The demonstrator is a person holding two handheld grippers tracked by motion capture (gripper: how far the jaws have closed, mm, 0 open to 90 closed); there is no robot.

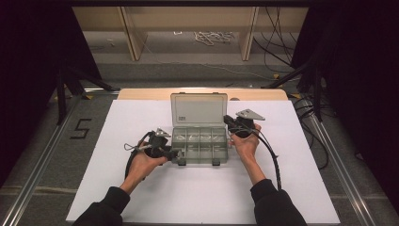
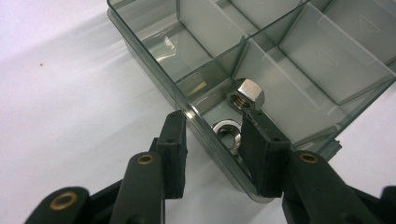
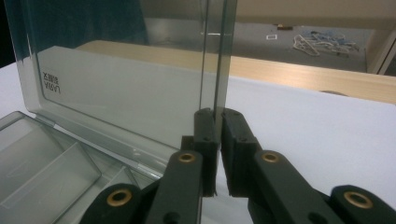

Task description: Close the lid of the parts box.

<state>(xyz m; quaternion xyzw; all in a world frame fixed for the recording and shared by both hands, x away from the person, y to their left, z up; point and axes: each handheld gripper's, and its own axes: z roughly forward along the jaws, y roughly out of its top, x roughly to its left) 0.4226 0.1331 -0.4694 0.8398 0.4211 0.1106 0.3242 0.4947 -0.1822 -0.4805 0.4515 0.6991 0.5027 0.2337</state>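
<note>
With the right tool pinched on the upright lid and the left tool part open astride the wall of the box at frame centre, a tug could tip it, spilling the nuts.

White table — clear organiser box on it

Access from the far side is blocked by the upright lid; the compartments of the box are reached from above.
</note>
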